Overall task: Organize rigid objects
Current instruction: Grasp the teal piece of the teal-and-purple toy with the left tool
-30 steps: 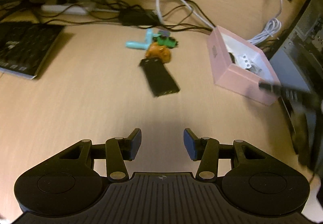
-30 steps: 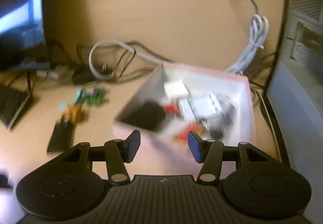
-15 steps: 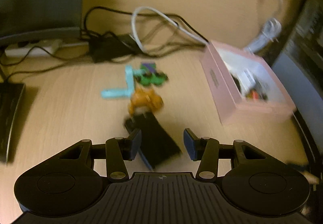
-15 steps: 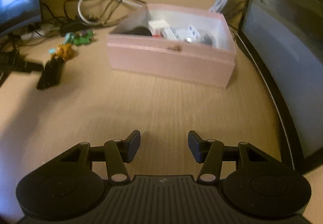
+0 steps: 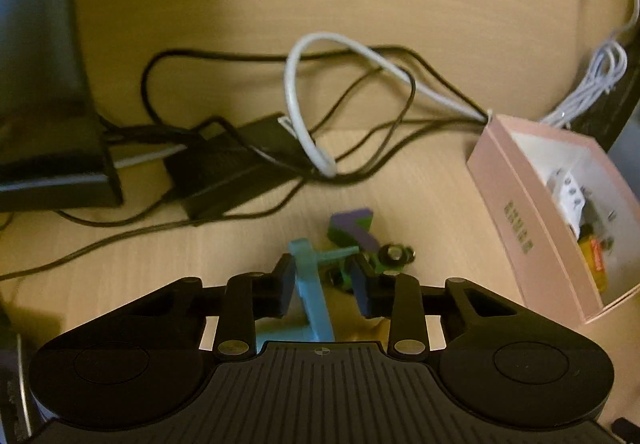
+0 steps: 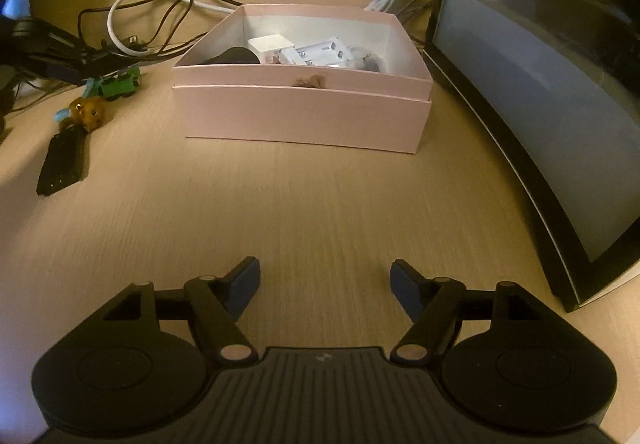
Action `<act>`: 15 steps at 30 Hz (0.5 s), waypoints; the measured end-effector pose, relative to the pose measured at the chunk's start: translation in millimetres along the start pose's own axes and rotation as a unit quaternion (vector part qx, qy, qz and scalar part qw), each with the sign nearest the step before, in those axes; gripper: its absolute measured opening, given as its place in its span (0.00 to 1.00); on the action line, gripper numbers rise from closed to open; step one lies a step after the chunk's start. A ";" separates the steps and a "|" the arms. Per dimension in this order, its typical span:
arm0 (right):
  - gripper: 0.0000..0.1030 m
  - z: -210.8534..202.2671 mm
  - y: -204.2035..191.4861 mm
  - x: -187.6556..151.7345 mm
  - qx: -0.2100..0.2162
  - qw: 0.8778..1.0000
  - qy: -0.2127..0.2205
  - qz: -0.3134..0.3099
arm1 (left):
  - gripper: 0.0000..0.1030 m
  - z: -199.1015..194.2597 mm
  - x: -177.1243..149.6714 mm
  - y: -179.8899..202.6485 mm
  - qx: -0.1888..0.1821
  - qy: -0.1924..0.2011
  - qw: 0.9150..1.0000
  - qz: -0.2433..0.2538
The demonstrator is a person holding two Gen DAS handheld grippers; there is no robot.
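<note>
Closing: left gripper jaws have just been narrowing around the light-blue T-shaped piece, left pad beside it, right pad apart; contact cannot be told
Right gripper: jaws have just been opening, now wide, nothing between, over bare surface in front of the pink box
Green-and-purple toy: left of the pink box, touching the blue piece
Brown bear figure: left of the pink box
Black flat device: left of the pink box, nearer than the bear
Pink box contents: white blocks, dark rounded item
Cables: tangled behind the toys
</note>
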State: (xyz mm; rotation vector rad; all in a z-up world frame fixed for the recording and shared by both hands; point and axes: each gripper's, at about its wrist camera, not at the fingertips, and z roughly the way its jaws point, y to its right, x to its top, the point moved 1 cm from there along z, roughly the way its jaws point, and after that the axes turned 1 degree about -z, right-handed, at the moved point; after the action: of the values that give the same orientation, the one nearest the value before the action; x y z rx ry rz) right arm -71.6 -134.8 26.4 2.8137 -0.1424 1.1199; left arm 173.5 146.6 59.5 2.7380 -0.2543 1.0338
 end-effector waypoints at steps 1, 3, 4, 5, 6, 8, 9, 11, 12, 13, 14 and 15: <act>0.72 -0.6 0.1 -0.6 -0.001 1.000 0.001 0.000 | 0.32 1.1 -0.4 -0.2 -0.002 0.001 1.000 0.000; 0.74 -0.8 1.5 -1.7 -0.001 1.000 0.004 0.004 | 0.23 0.2 -4.3 -1.3 -0.005 -0.004 1.000 -0.003; 0.76 -1.0 3.0 -3.0 -0.001 1.000 0.005 0.009 | 0.20 0.5 -6.5 -1.6 -0.006 -0.011 1.000 -0.003; 0.77 -1.2 4.1 -4.0 0.001 1.000 0.005 0.014 | 0.19 0.7 -8.9 -1.9 -0.014 -0.017 1.000 -0.001; 0.78 -1.3 5.9 -5.2 0.004 1.000 0.005 0.018 | 0.19 0.8 -12.6 -0.5 -0.026 -0.025 0.999 0.002; 0.79 -0.5 9.4 -7.1 0.013 1.000 0.006 0.027 | 0.20 -3.2 -20.6 7.5 -0.038 -0.026 0.999 0.021; 0.81 0.0 10.8 -7.3 0.016 0.999 0.007 0.030 | 0.19 -7.5 -26.3 12.8 -0.047 -0.028 0.998 0.035; 0.81 0.7 11.4 -7.6 0.017 1.000 0.007 0.026 | 0.19 -16.4 -36.3 20.9 -0.067 -0.034 0.996 0.044; 0.82 0.8 11.8 -7.5 0.018 1.000 0.007 0.024 | 0.19 -21.4 -42.9 25.8 -0.079 -0.039 0.995 0.047; 0.82 0.9 12.0 -7.8 0.020 1.000 0.008 0.021 | 0.19 -25.4 -48.4 30.4 -0.085 -0.040 0.994 0.051; 0.82 1.1 12.5 -8.1 0.022 1.000 0.010 0.019 | 0.19 -30.3 -54.0 35.6 -0.091 -0.044 0.993 0.057; 0.82 1.3 13.1 -8.7 0.024 1.000 0.011 0.017 | 0.19 -35.0 -60.4 40.5 -0.100 -0.047 0.992 0.060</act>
State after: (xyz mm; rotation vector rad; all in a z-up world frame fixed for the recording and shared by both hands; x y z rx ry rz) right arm -78.6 -147.6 20.4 2.8498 -0.1635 1.1765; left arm 97.3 121.6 50.1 2.6191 -0.5133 0.8562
